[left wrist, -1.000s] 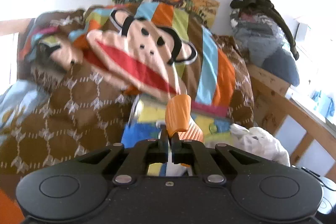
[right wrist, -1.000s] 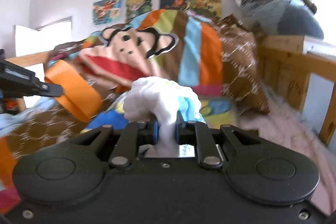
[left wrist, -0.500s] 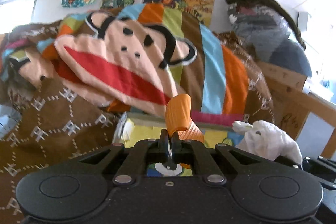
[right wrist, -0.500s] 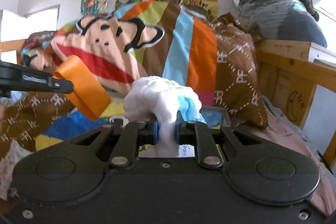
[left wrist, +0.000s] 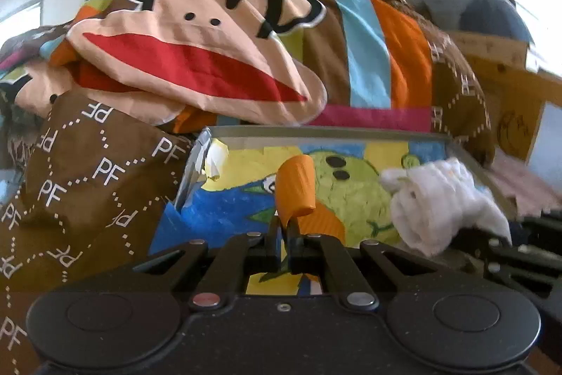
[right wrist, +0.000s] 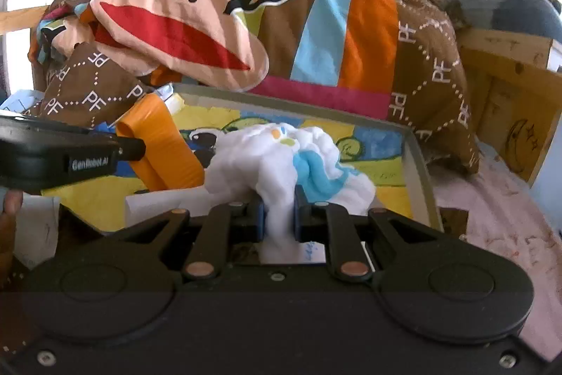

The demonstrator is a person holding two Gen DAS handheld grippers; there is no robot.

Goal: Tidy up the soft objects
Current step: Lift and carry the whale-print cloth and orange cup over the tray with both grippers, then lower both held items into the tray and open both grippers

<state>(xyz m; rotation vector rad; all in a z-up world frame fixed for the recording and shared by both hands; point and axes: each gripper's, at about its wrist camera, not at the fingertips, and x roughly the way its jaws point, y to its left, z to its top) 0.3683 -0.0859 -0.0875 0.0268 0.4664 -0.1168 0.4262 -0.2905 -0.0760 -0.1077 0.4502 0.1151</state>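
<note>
Right now both grippers hang over the tray [right wrist: 418, 160] w/ the painted picture. Left gripper [left wrist: 283, 231] jaws clenched on an orange cloth [left wrist: 296, 188], which sticks up past the tips. Right gripper [right wrist: 279, 217] jaws clamped on a white cloth [right wrist: 267, 160] w/ blue patches, bunched just ahead of the tips. Monkey blanket [right wrist: 196, 23] behind the tray.

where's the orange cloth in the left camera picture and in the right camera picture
Left wrist view: the orange cloth is at centre, clamped in the left hand-held gripper, over the tray.
Right wrist view: the orange cloth is at left of centre, sticking out of the left hand-held gripper.
Shared landmark: the monkey-face blanket behind the tray.
</note>
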